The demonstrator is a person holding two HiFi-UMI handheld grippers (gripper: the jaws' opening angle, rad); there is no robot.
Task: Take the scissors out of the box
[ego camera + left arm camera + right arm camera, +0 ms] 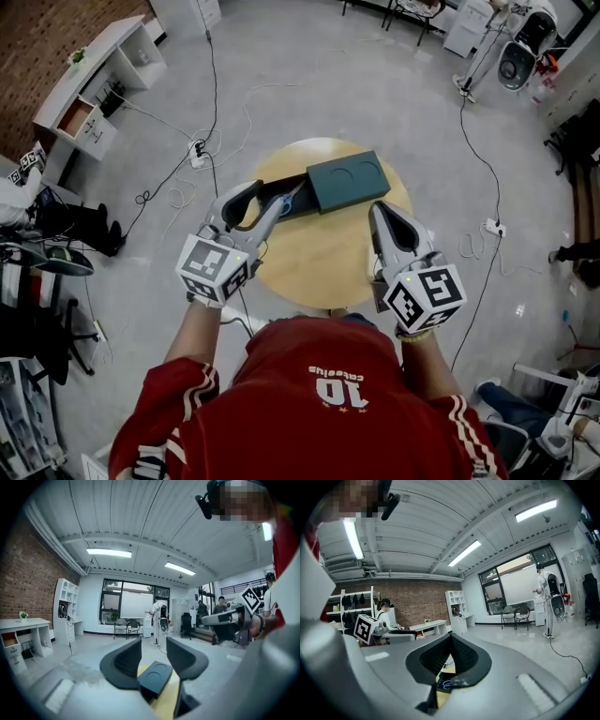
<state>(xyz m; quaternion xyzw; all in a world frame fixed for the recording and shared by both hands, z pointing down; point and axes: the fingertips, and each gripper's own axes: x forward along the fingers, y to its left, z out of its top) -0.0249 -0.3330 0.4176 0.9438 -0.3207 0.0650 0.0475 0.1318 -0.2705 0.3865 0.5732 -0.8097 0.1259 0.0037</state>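
A dark teal box stands on the round wooden table [319,267], its lid [349,180] slid off to the right. The open tray [302,208] holds scissors [291,200] with blue handles. My left gripper [269,194] hangs open over the tray's left end, nothing between its fingers. In the left gripper view the left gripper [153,641] frames the lid [157,676]. My right gripper [378,208] is shut and empty, just off the lid's right front corner. Under the shut right gripper [451,635] in its own view, the blue scissors [449,683] show.
Cables and a power strip [198,155] lie on the floor left of the table. A white desk [94,84] stands at the far left, a fan on a stand [517,61] at the far right. A seated person [384,609] is by the brick wall.
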